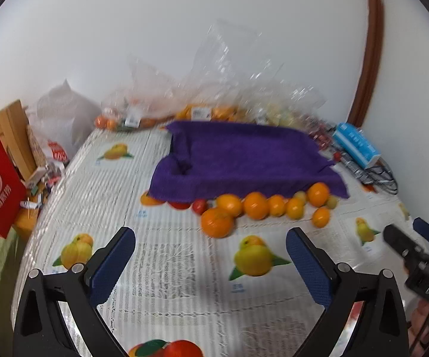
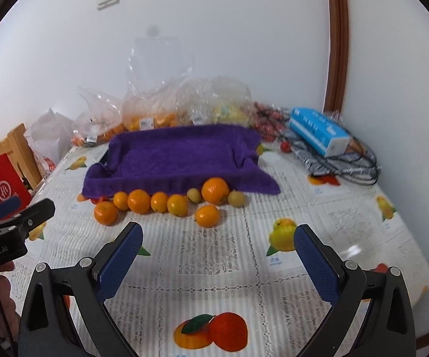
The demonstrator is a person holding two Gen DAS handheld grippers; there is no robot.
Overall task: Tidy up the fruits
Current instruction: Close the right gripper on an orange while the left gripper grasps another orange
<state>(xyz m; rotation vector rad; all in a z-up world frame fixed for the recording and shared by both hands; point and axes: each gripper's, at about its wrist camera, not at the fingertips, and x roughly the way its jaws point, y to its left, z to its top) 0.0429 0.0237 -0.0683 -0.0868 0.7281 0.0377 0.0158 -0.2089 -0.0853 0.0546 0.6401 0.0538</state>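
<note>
A: Left gripper [image 1: 210,245] and right gripper [image 2: 218,239]: jaws spread wide on both, nothing held or touched, table [image 2: 214,267] seen below.

B: Fruits noted: oranges [image 2: 138,200] lined along the near edge of the purple towel [image 2: 172,157], with a few loose just in front.

A: Bagged fruit [image 2: 151,122] at the far wall is blurred; contents are hard to make out.

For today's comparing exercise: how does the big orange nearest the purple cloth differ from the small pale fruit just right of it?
The orange is far larger than the pale fruit. The orange is bright orange; the pale fruit is dull yellow-green. The orange sits against the cloth; the pale fruit sits slightly forward. Both are round and rest on the table.
</note>
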